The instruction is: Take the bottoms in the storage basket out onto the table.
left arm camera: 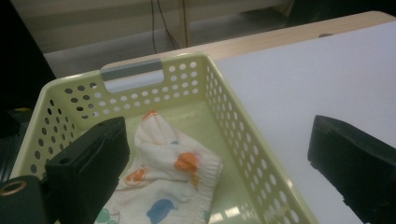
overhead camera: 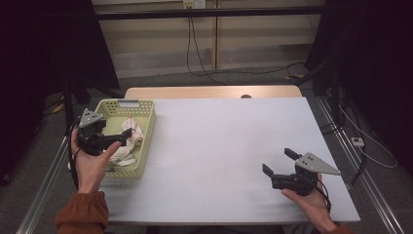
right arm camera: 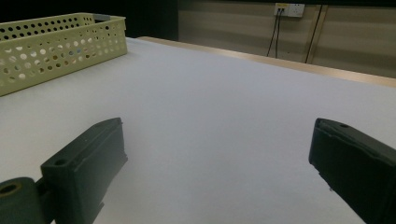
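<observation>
1. A white bench (overhead camera: 229, 141) stands in a dim room; a pale wall with cables hanging down it lies behind, and dark curtains close off both sides.
2. At the bench's left edge sits a pale green perforated basket (overhead camera: 147, 127). Inside lies a small white cloth (left arm camera: 173, 179) printed with orange, blue and green shapes — it may be a sock or a bit of child's clothing, I cannot tell which.
3. The left claw (overhead camera: 127, 135) hovers over the basket, its jaws spread wide. In the left gripper view one jaw hangs above the cloth and the other out past the basket's wall, over bare bench; neither touches the fabric.
4. The right claw (overhead camera: 278, 161) is held low over the bench's right side, well apart from the basket, jaws spread and holding nothing.
5. Judging by this, the work is at its start or at its very end — the cloth rests in the basket and nothing is gripped. If it is to come out, the grasp, lift and placing all remain.
</observation>
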A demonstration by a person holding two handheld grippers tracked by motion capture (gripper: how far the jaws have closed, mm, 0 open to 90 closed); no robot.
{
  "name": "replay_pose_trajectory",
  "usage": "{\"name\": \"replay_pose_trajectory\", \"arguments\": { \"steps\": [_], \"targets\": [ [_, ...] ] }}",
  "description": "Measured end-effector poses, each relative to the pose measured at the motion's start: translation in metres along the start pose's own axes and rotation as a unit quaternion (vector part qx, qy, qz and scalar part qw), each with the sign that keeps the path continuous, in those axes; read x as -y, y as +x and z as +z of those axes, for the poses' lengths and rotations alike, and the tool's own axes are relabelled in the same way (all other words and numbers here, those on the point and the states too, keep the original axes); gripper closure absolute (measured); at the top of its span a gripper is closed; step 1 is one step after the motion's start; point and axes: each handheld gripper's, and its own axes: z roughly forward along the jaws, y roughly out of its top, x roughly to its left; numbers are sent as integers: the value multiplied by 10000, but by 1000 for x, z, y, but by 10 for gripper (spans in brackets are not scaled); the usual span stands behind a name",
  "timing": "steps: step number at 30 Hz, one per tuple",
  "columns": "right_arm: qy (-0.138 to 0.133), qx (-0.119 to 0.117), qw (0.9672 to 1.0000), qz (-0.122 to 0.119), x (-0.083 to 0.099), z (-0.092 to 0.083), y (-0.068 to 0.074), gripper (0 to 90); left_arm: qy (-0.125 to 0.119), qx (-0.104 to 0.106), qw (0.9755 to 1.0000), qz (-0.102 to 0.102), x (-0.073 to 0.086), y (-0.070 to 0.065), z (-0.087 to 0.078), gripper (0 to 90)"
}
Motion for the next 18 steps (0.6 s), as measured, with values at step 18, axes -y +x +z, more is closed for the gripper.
{"name": "replay_pose_trajectory", "arguments": {
  "steps": [18],
  "targets": [
    [24, -2, 10000, -28, 0, -1, 0, 36, 610, -95, 9978, -227, -2, 19, 46, 61]
  ]
}}
